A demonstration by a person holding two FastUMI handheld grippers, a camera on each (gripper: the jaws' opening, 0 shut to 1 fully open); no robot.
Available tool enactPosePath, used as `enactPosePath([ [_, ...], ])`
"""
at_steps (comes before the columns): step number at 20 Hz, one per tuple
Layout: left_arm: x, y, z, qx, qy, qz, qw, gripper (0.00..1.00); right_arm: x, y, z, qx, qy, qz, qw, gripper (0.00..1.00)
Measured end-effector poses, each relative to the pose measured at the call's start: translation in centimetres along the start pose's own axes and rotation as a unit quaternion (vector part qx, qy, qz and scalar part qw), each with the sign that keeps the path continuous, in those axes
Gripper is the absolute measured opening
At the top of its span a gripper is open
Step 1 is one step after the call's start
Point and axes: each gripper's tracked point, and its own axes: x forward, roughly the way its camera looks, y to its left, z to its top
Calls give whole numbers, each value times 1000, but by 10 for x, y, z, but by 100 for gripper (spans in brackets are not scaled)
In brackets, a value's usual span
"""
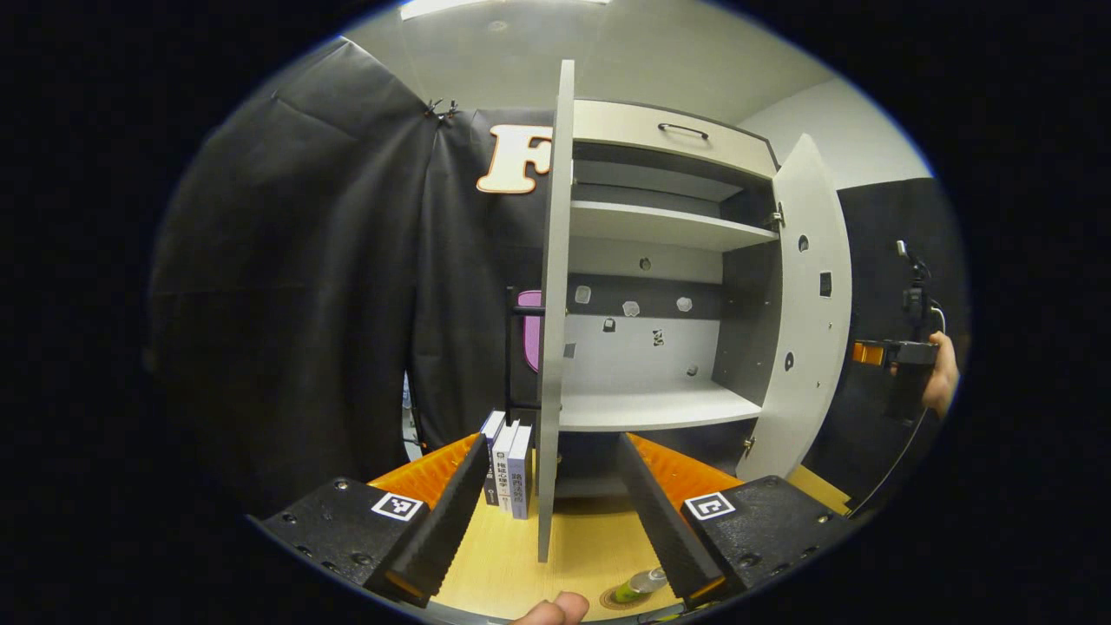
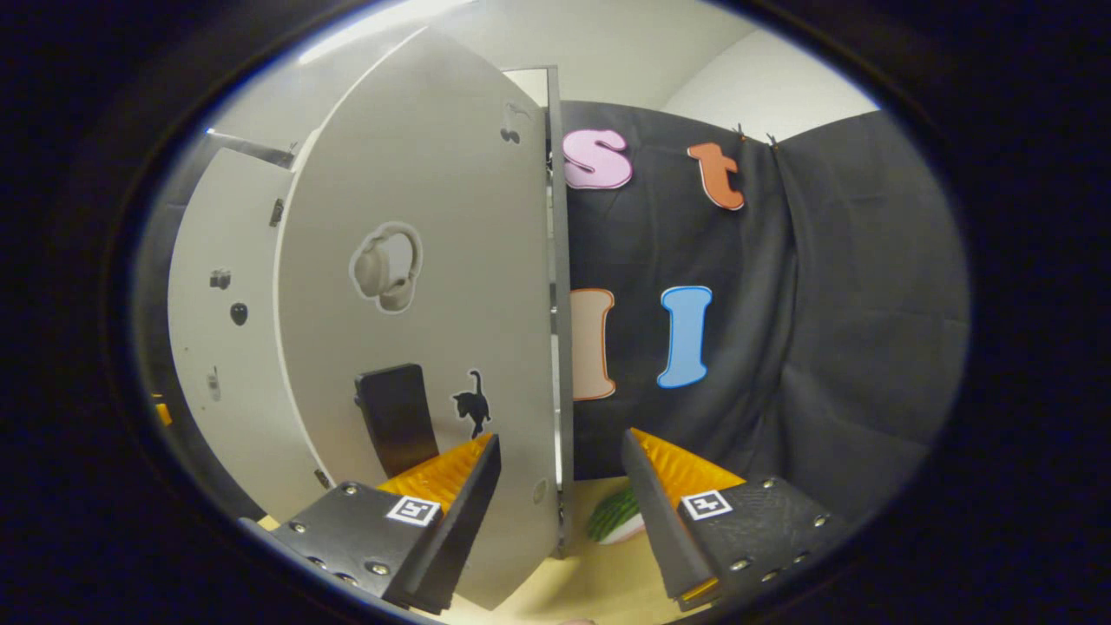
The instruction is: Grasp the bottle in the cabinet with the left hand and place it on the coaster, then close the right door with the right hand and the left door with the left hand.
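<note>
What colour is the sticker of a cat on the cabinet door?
Black. The cat sticker sits low on the pale grey door, best seen in the right gripper view.

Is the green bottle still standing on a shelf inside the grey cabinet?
No, the left gripper view shows the grey cabinet's shelves bare, and the green bottle sits on the round coaster on the wooden tabletop.

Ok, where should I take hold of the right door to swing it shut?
Take the right door by its free vertical edge, coming straight on: it stands edge-on between the open fingers of the right hand-held gripper, thin enough to pinch.
</note>
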Motion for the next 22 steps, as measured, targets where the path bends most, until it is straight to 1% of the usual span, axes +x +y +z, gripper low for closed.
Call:
enactPosePath([
  [1, 0, 3, -2, 0, 4, 0, 1000, 94, 2, -1, 0, 0, 0, -7, 1000, 86],
  [2, 1, 8, -4, 2, 7, 2, 1000, 94, 2, 0, 0, -2, -1, -9, 1000, 82],
  [4, 4, 18, -6, 6, 8, 7, 1000, 94, 5, 3, -1, -1, -1, -11, 1000, 82],
  [5, 6, 21, -7, 7, 8, 8, 1000, 94, 7, 7, 0, -2, -2, -10, 1000, 86],
  [6, 8, 25, -7, 7, 8, 11, 1000, 94, 8, 12, 0, -3, -2, -6, 1000, 82],
  [8, 14, 34, -7, 6, 9, 13, 1000, 94, 12, 23, -1, -1, -1, 2, 1000, 82],
  [9, 17, 39, -7, 5, 10, 15, 1000, 94, 14, 28, -2, 2, -1, 6, 1000, 86],
  [10, 21, 43, -7, 4, 10, 17, 1000, 94, 15, 33, -4, 3, 2, 9, 1000, 82],
  [11, 25, 47, -6, 3, 10, 17, 1000, 94, 16, 40, -6, 5, 4, 14, 1000, 87],
  [12, 27, 51, -7, 3, 10, 18, 1000, 94, 16, 46, -8, 3, 4, 14, 1000, 87],
  [13, 27, 52, -7, 2, 7, 18, 1000, 92, 17, 51, -9, 1, 4, 15, 1000, 84],
  [14, 31, 55, -6, 3, 1, 15, 1000, 94, 18, 56, -11, -6, 2, 15, 1000, 92],
  [15, 34, 60, -4, 5, -4, 17, 1000, 94, 19, 60, -13, -13, 1, 14, 1000, 89],
  [16, 38, 67, -7, 6, -2, 24, 1000, 94, 19, 60, -16, -19, 3, 11, 1000, 89],
  [17, 41, 75, -8, 5, 2, 31, 999, 92, 20, 61, -18, -20, 7, 8, 1000, 93],
  [18, 45, 82, -9, 2, 3, 32, 999, 94, 18, 62, -21, -18, 9, 7, 1000, 93],
  [19, 48, 88, -7, -1, 2, 31, 1000, 94, 17, 64, -21, -16, 7, 6, 1000, 93],
  [20, 51, 95, -7, -3, 1, 30, 1000, 94, 15, 63, -19, -14, 3, 0, 1000, 89],
  [22, 57, 110, -8, 1, 4, 41, 999, 92, 12, 67, -18, -9, -2, -2, 1000, 89],
])
